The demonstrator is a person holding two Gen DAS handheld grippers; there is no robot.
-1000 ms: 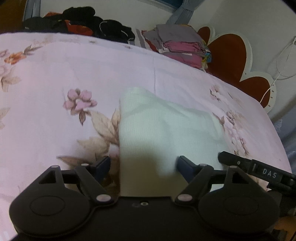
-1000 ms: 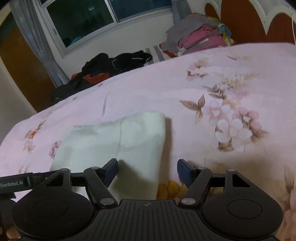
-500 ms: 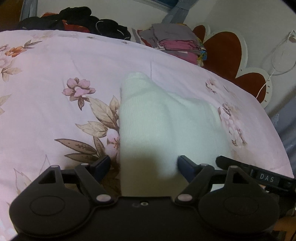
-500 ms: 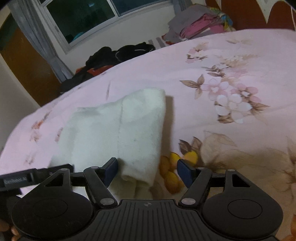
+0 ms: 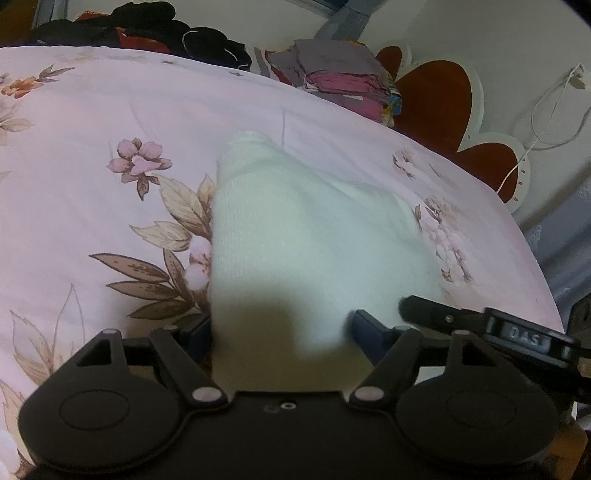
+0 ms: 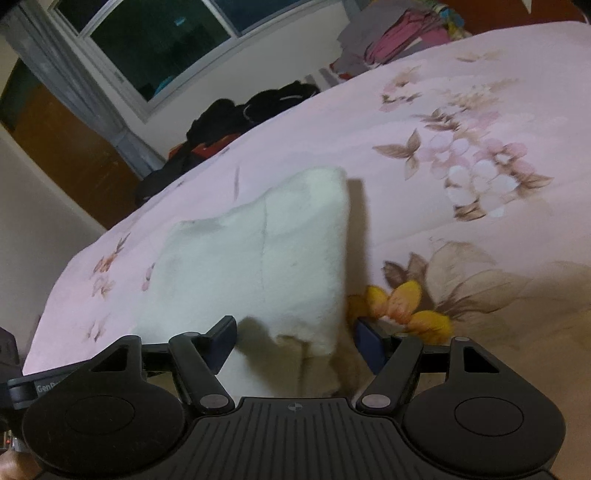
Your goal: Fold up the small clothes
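1. Cloth [image 5: 295, 236], white and knit-looking, lies on the pink floral sheet [image 5: 110, 110], partly folded, with one end sticking up toward the far side of the bed.
2. Left gripper [image 5: 282, 330] sits low over the near edge of the cloth. Its jaws are wide but closing in right now, with the cloth between them; the pads don't look like they're pressing on it.
3. Right gripper [image 6: 295, 338] is at the cloth's other near corner [image 6: 317, 332]. Jaws stand wide with the edge between them, and I can't see any pinch.
4. The right gripper's arm also pokes into the left view [image 5: 480, 325], just beside the left one.
5. Far edge of the bed: a folded stack [image 5: 340, 77] and a dark pile [image 5: 147, 26].
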